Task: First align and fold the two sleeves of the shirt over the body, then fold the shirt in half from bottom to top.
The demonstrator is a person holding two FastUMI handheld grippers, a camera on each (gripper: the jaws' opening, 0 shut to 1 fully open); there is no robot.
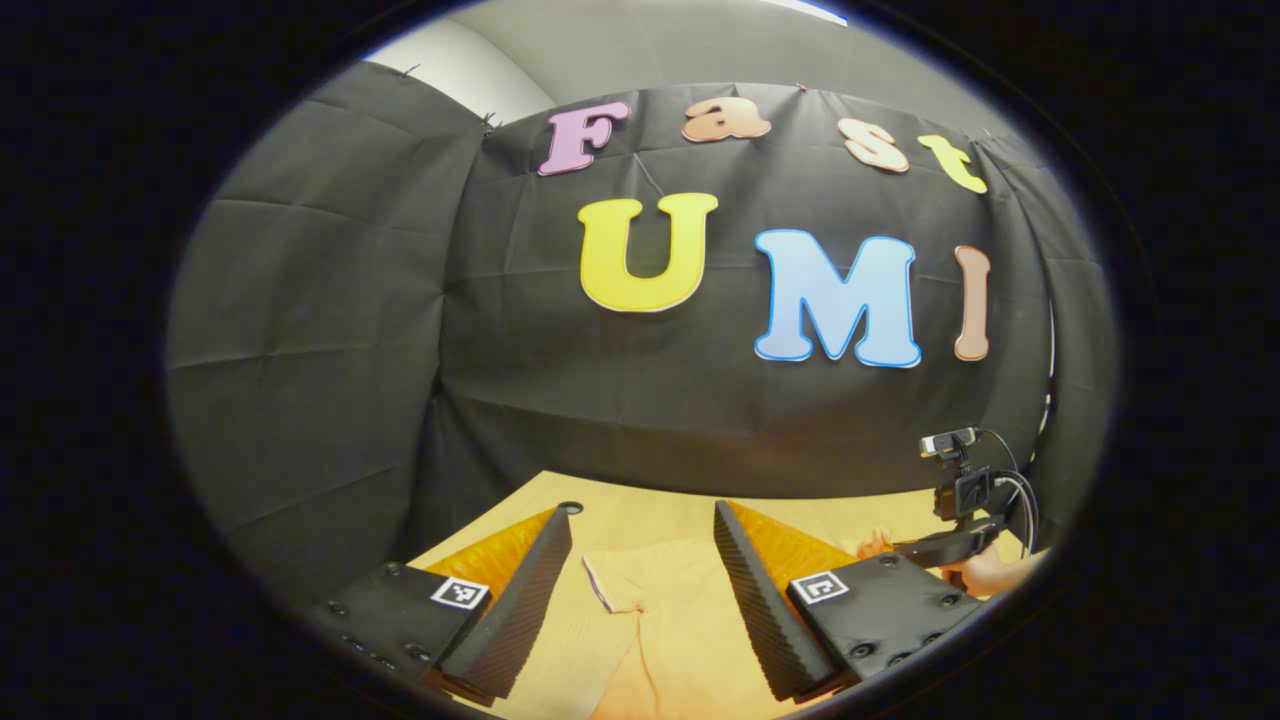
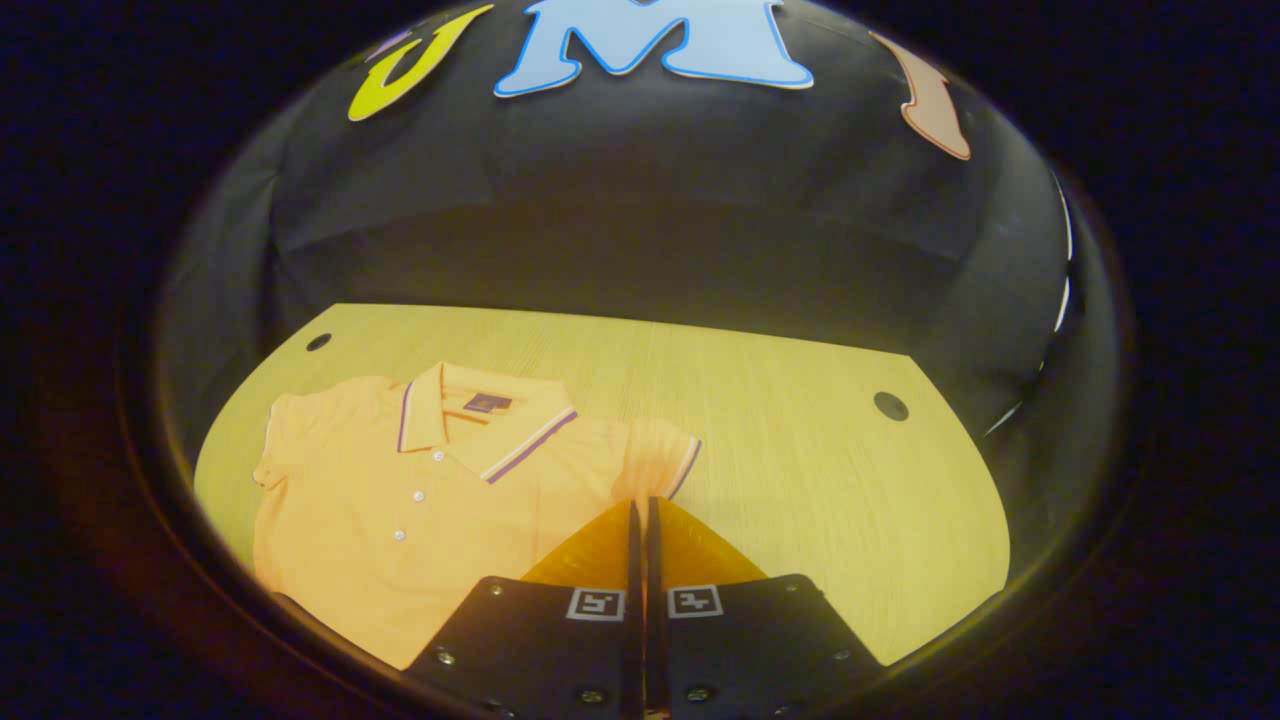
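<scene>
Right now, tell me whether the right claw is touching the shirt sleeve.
Cannot tell. In the right gripper view the closed right claw overlaps the edge of the sleeve, and its tips hide any contact or gap.

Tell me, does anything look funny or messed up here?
Nothing stands out. The shirt lies flat and face up on the table, sleeves still unfolded and collar neat.

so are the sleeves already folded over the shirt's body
No, in the right gripper view the shirt lies flat with both sleeves spread out to the sides on the table.
</scene>
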